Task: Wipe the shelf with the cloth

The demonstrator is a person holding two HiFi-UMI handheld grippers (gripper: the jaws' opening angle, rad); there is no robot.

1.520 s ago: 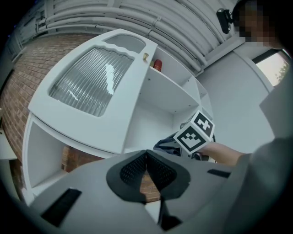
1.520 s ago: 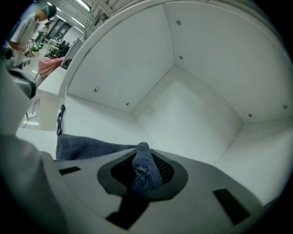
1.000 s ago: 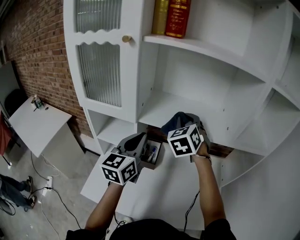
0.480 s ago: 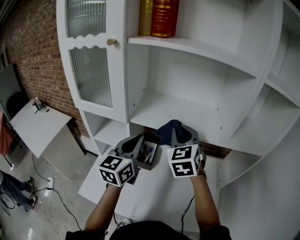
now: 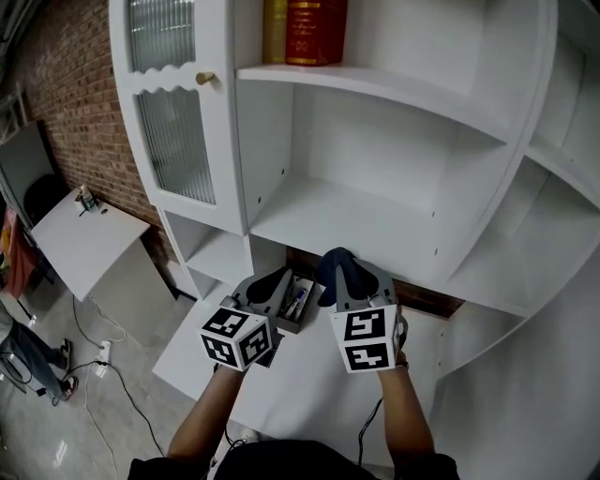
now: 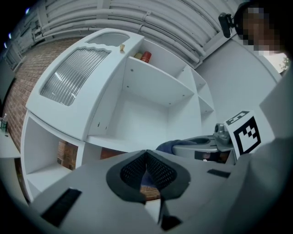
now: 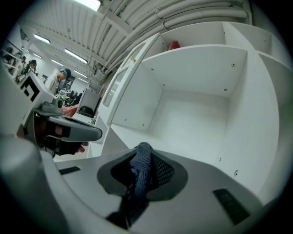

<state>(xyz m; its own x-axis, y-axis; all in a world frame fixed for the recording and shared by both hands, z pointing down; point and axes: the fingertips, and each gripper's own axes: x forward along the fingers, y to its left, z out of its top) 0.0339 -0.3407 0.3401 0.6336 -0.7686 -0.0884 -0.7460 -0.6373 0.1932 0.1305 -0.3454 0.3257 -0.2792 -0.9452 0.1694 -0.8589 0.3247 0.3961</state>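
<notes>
Left gripper [image 6: 146,160] fingers together (nothing between), white shelf [image 6: 137,119] ahead

Your right gripper [image 5: 349,274] is just before the front edge of the shelf [image 5: 361,220], with the cloth [image 5: 335,262] between its jaws. Your left gripper [image 5: 270,284] is beside it on the left, jaws together. A box of pens [image 5: 298,305] lies between them, below the shelf. Two books [image 5: 305,28] stand on the board above, and the cabinet door [image 5: 173,141] is to the left.
</notes>
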